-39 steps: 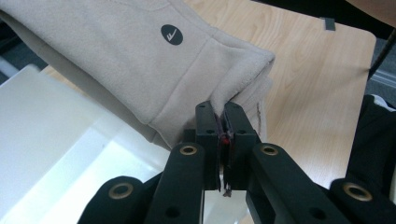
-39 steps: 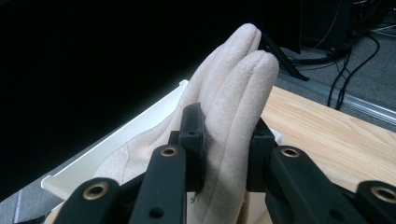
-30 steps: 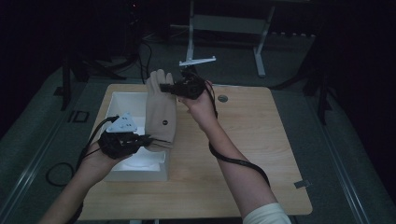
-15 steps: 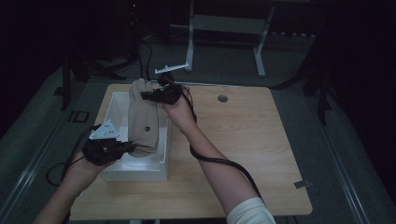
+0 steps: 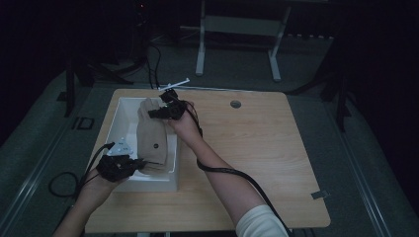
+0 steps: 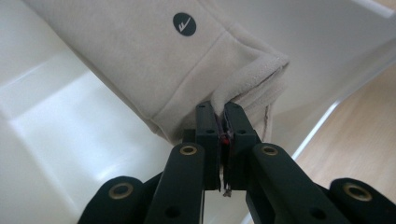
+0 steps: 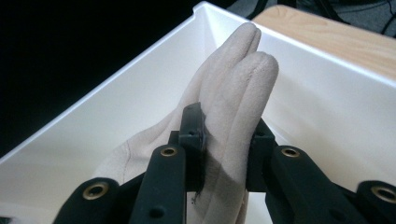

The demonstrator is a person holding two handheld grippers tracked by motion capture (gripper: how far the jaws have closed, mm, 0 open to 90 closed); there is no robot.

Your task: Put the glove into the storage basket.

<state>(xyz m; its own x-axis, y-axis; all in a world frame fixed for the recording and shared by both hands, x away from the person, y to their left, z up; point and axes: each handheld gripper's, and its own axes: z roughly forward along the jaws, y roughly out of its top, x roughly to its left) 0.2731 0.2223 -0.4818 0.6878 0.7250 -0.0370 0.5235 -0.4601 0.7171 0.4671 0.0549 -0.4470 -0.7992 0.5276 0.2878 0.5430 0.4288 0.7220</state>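
Both grippers are black. The left gripper (image 5: 143, 161) carries a grey three-cornered plate and trails a black cable. The right gripper (image 5: 154, 113) trails a black cable too. Brass-coloured rivets dot the black jaw arms. The right arm wears a white sleeve (image 5: 259, 222).

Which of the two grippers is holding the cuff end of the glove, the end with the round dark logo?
The left gripper, nearest the person in the high view. Its jaws pinch the glove at the cuff hem, while the right gripper clamps the finger end.
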